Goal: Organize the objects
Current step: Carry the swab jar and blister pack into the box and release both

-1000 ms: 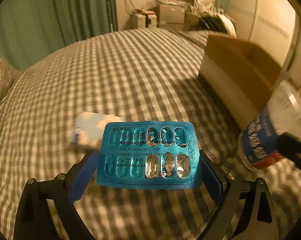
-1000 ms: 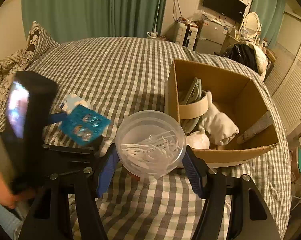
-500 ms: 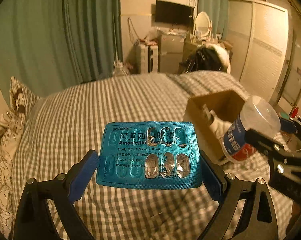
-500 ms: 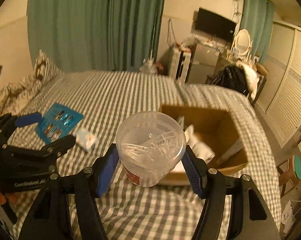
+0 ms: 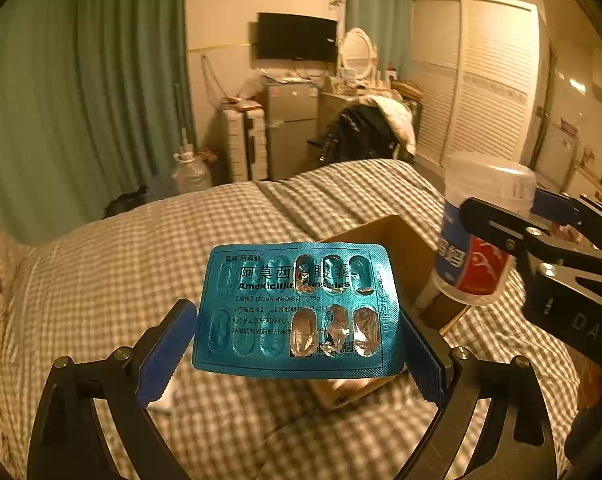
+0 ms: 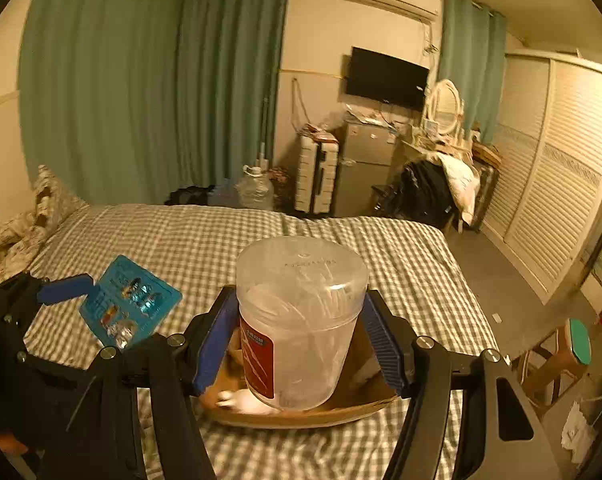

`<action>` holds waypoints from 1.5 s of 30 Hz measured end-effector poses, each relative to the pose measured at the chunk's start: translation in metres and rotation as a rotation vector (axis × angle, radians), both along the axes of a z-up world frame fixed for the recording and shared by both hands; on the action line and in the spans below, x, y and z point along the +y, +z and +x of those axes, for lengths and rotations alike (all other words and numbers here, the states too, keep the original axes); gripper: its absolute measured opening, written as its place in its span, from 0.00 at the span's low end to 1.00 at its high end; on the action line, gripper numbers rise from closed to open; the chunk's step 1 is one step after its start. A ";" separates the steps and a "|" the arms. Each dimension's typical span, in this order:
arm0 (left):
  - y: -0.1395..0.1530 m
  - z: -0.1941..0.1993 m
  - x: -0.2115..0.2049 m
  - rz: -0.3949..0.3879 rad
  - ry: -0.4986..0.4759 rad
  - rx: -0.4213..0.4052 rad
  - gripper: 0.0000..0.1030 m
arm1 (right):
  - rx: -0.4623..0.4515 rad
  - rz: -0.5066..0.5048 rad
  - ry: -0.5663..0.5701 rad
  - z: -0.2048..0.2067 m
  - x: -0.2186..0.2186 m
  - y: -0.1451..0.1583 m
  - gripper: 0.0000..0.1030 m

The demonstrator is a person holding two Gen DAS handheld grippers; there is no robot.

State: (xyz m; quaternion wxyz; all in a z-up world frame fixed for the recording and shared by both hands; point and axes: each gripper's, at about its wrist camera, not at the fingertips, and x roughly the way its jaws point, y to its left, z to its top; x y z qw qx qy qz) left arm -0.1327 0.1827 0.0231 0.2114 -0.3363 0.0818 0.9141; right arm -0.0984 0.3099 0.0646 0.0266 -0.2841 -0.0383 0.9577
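Two held items above a bed, a box beneath.

The pill sheet [image 5: 297, 308] sits between the left gripper [image 5: 297, 344] jaws, left of the jar [image 6: 301, 320] in the right gripper [image 6: 301, 344]; the box [image 6: 341, 408] lies on the bed [image 6: 221, 236] under the jar.

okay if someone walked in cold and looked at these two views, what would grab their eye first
Probably the shiny blue amoxicillin blister pack, clamped in the left gripper above the checked bed. Next, the clear plastic cotton swab jar with a red label, held by the right gripper over the open cardboard box.

Cardboard box [image 5: 401, 248] on checked bed [image 5: 141, 264].
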 end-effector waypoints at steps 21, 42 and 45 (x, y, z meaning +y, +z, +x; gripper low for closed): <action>-0.041 -0.031 0.069 -0.080 -0.103 0.005 1.00 | -0.043 -0.085 -0.077 -0.039 0.075 -0.036 0.81; 0.071 0.021 -0.144 0.034 0.233 0.105 1.00 | 0.071 -0.018 0.162 0.025 -0.088 0.058 0.90; 0.064 0.016 -0.177 0.029 0.319 0.110 1.00 | 0.048 -0.004 0.205 0.019 -0.119 0.047 0.92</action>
